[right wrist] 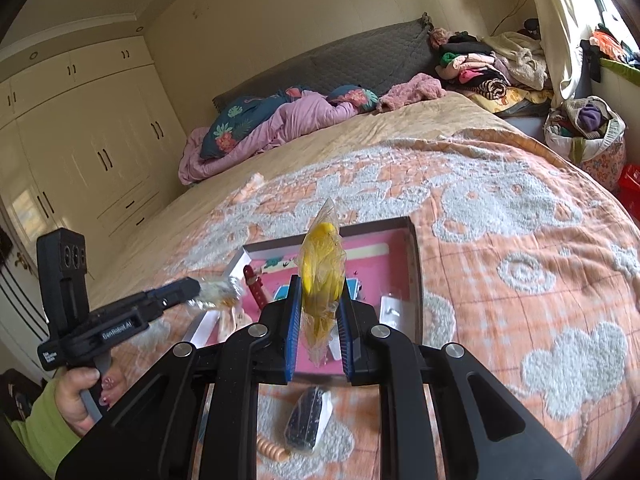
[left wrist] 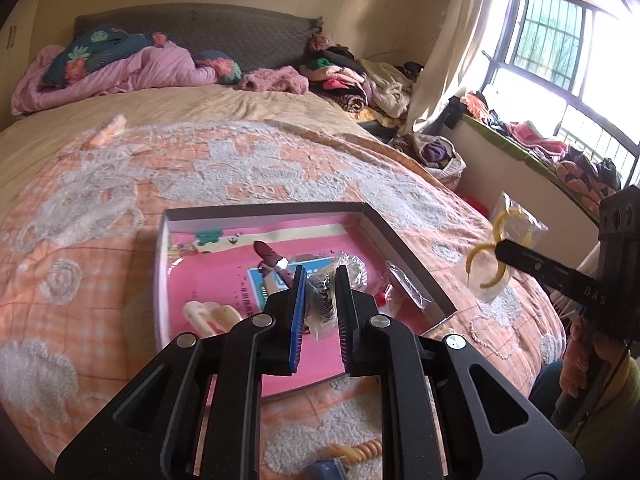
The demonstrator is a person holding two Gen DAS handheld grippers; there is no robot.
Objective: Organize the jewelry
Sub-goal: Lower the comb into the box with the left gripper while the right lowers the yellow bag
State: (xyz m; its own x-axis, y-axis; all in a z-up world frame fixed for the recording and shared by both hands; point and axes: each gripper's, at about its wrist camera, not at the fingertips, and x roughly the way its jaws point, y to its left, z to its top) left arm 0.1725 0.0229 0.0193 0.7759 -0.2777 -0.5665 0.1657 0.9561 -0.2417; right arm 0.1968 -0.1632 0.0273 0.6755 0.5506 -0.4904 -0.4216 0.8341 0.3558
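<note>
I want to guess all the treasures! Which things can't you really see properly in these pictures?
- Left wrist view: the left hand-held gripper hides most of its clear packet.
- Right wrist view: the yellow piece shows blurred through crinkled plastic.
- Left wrist view: the beige coil is cut by the gripper frame.
- Right wrist view: the dark packet is too blurred.
</note>
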